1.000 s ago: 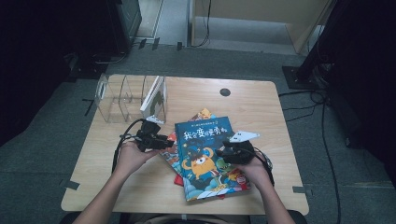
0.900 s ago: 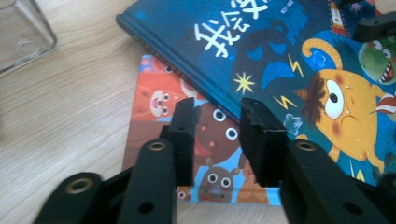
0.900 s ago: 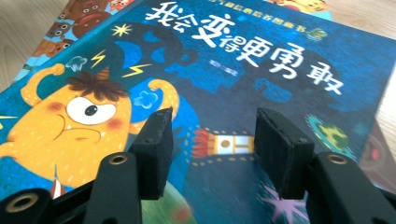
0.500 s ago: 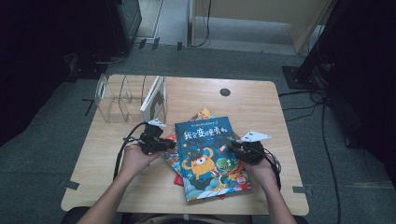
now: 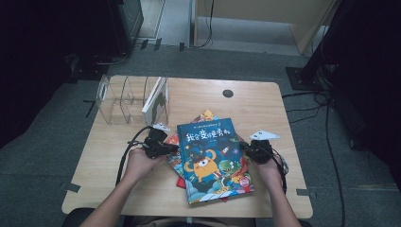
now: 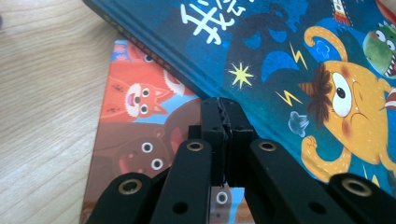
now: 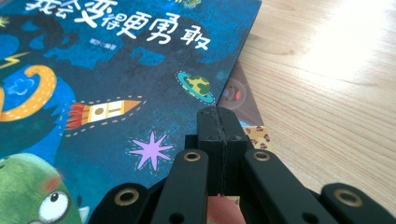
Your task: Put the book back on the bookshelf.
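Two grippers sit at the edges of a stack of picture books, each with its jaws pressed together and nothing between them; both pairs have just been closing. The left gripper (image 6: 223,105) has its tips at the spine edge of the blue book (image 6: 289,60), over the red book (image 6: 135,116) below. The right gripper (image 7: 218,114) meets the blue book's opposite edge, where the corner of another book peeks out onto the table (image 7: 336,84). In the high view the left gripper (image 5: 163,144) and right gripper (image 5: 253,149) flank the blue book (image 5: 213,158), which lies on top of the stack near the front of the table (image 5: 265,101). Behind and to the left stands a clear rack (image 5: 120,99) with one book (image 5: 156,101) already upright in its end slot.

The step in hand looks like squaring or lifting the top book for the rack. To do it well, I would keep the closed tips low and level against both edges, press inward evenly so the book does not pivot, and free it from the stack without dragging the red book along.
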{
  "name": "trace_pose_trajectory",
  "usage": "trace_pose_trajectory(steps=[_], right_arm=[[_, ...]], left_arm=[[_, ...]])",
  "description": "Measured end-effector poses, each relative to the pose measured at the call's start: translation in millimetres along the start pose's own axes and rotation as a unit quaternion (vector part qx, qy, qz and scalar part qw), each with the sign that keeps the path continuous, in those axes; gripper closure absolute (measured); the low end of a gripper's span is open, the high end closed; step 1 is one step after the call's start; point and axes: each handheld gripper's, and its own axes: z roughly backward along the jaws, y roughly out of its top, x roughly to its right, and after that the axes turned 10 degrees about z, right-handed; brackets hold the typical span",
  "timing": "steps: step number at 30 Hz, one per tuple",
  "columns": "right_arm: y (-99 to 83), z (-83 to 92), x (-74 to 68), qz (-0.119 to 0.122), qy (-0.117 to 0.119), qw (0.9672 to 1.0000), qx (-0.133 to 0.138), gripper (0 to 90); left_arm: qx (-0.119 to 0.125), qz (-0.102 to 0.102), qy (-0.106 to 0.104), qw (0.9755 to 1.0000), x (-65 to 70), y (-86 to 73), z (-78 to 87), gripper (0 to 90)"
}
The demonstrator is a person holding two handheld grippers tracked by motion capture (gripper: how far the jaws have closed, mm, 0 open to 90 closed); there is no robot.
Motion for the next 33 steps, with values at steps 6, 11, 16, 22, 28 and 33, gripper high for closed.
trace_pose_trajectory(steps=[6,11,16,22,28,33], right_arm=[[0.0,-1.4,0.0,0.002,-0.002,1.0,0.002,90.0],[0.4,-3.4,0.0,0.001,-0.007,1.0,0.007,90.0],[2.6,-6.8,-0.6,0.002,-0.01,0.9999,0.01,90.0],[7.1,-13.0,-3.1,0.012,-0.004,0.9998,0.015,90.0],[14.7,-21.0,-2.8,0.009,-0.007,0.9998,0.015,90.0],[18.5,-24.5,-4.3,0.015,-0.005,0.9998,0.013,90.0]], left_arm=[[-0.005,-0.002,0.0,1.0,4.0,-2.5,-5.4,89.8],[-0.007,-0.003,-0.009,0.9999,6.6,-4.8,-6.3,89.8],[-0.005,0.0,-0.007,1.0,6.6,-7.7,-4.4,89.8],[-0.005,0.01,-0.006,0.9999,6.7,-14.4,0.3,89.9],[0.0,0.013,-0.002,0.9999,8.5,-21.4,3.6,90.0],[-0.001,0.016,0.0,0.9999,10.9,-26.2,5.8,89.9]])
